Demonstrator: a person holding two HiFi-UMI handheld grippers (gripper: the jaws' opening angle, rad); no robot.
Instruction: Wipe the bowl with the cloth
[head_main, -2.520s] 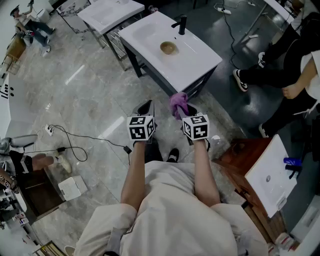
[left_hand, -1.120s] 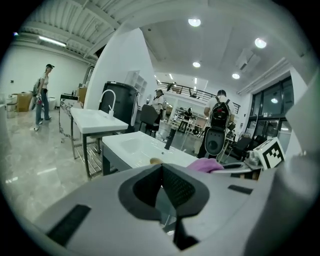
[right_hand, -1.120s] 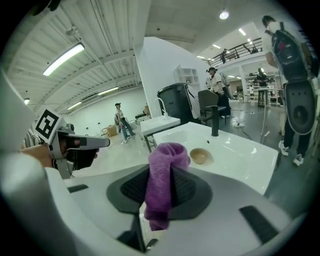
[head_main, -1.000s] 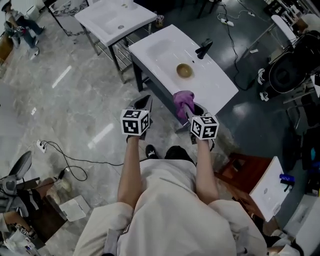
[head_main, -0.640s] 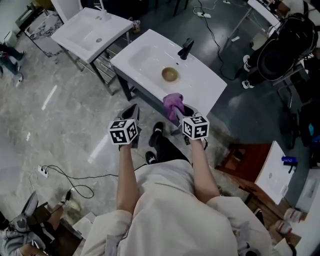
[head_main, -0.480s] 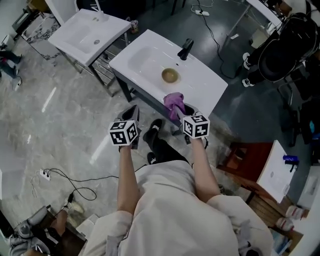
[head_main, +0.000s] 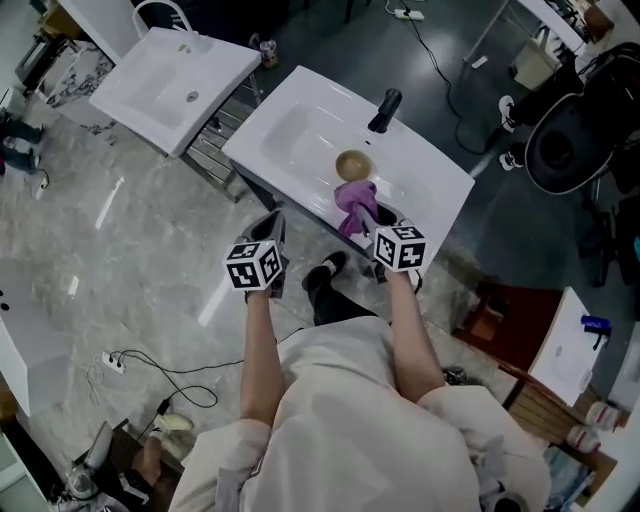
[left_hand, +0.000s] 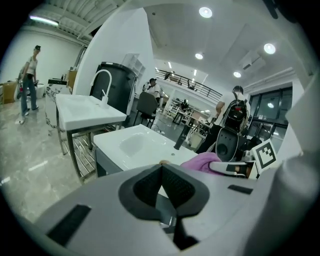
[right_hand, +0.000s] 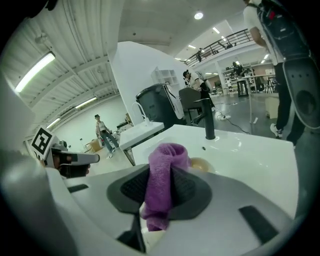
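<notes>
A small tan bowl (head_main: 353, 164) stands on the white sink counter (head_main: 430, 180), just left of the black faucet (head_main: 383, 110). My right gripper (head_main: 365, 215) is shut on a purple cloth (head_main: 355, 203), which hangs over the counter's near edge, close in front of the bowl. In the right gripper view the cloth (right_hand: 165, 175) stands up between the pads, with the bowl (right_hand: 201, 163) just behind it. My left gripper (head_main: 273, 222) is shut on nothing, off the counter's left front over the floor. The left gripper view shows my left gripper (left_hand: 161, 172), the cloth (left_hand: 202, 161) and a sliver of bowl (left_hand: 163, 162).
A second white sink (head_main: 175, 75) on a metal stand is at the back left. A black chair (head_main: 570, 150) stands at the right, and red-brown wooden furniture (head_main: 500, 310) lower right. A cable (head_main: 150, 365) lies on the marble floor. People stand far off in both gripper views.
The person has stepped closer to the sink. Both grippers have moved forward, and the cloth now hangs over the counter's edge near the bowl. Both stay shut.
</notes>
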